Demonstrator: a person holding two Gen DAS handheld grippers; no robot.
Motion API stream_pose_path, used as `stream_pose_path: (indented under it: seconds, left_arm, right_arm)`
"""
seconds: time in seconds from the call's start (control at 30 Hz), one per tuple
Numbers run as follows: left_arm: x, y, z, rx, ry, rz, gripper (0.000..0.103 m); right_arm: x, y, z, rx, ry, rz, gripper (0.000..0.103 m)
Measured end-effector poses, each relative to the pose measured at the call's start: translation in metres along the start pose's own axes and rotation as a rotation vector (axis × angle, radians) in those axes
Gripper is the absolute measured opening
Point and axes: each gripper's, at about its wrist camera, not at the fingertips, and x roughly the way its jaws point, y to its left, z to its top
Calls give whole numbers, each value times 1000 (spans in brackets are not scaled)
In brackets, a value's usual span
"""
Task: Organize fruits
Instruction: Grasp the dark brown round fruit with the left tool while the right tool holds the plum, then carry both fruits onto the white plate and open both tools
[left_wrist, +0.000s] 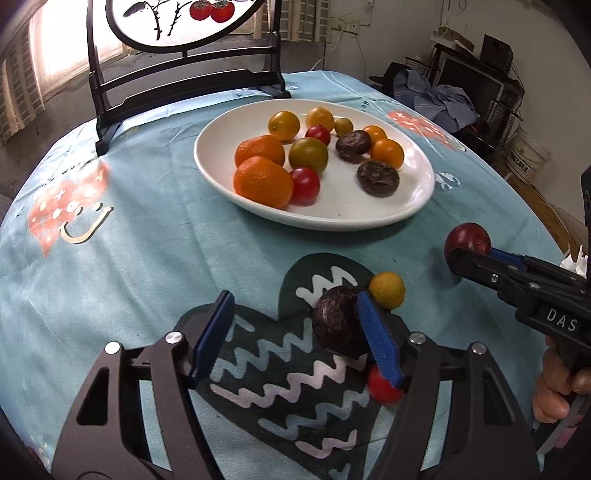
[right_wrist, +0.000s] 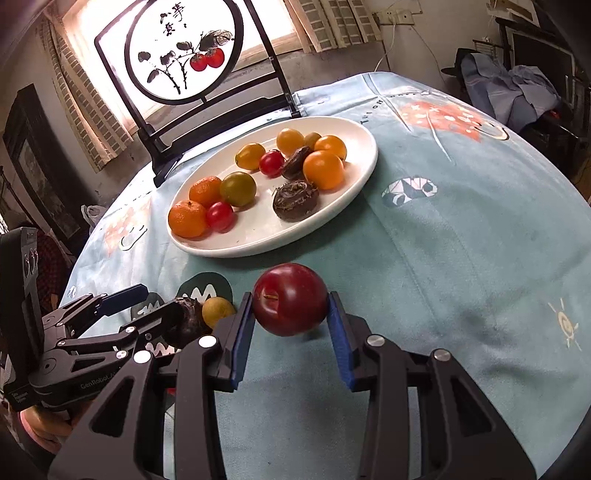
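While the teal tablecloth (right_wrist: 461, 258) is taking up most of both views, its edges are getting cut off by the fisheye rim. At around 12 o'clock a framed persimmon painting (right_wrist: 184, 51) is standing behind the white plate (right_wrist: 258, 240), with its top cropped in the left wrist view. That plate is holding two tangerines, several little yellow, orange and red tomatoes, and two dark brown fruits, some partly hiding each other so an exact count is tricky.

Right gripper (right_wrist: 291, 325) is clamping a dark red plum (right_wrist: 290, 304) between its blue pads, at roughly 6 o'clock from the plate and lifted off the cloth, judging by the shadow.

Left gripper (left_wrist: 295, 332) is standing spread apart, with a dark brown fruit (left_wrist: 338, 325) sitting against its right pad only. A yellow tomato (left_wrist: 386, 295) is sitting just beyond that at 1 o'clock, and a red tomato (left_wrist: 384, 386) is peeking out half-hidden and blurry behind the pad.
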Motion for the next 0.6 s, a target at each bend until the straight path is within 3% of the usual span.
stream_pose_path:
  seconds: [0.3, 0.4, 0.6]
  left_arm:
    - [2, -15, -4, 78, 49, -101, 60]
    - [10, -22, -7, 102, 73, -103, 58]
    - [13, -17, -6, 69, 68, -127, 47]
  right_arm:
    - [2, -1, 0, 9, 16, -1, 39]
    - [2, -1, 0, 8, 19, -4, 39]
    - [2, -1, 0, 6, 22, -5, 39]
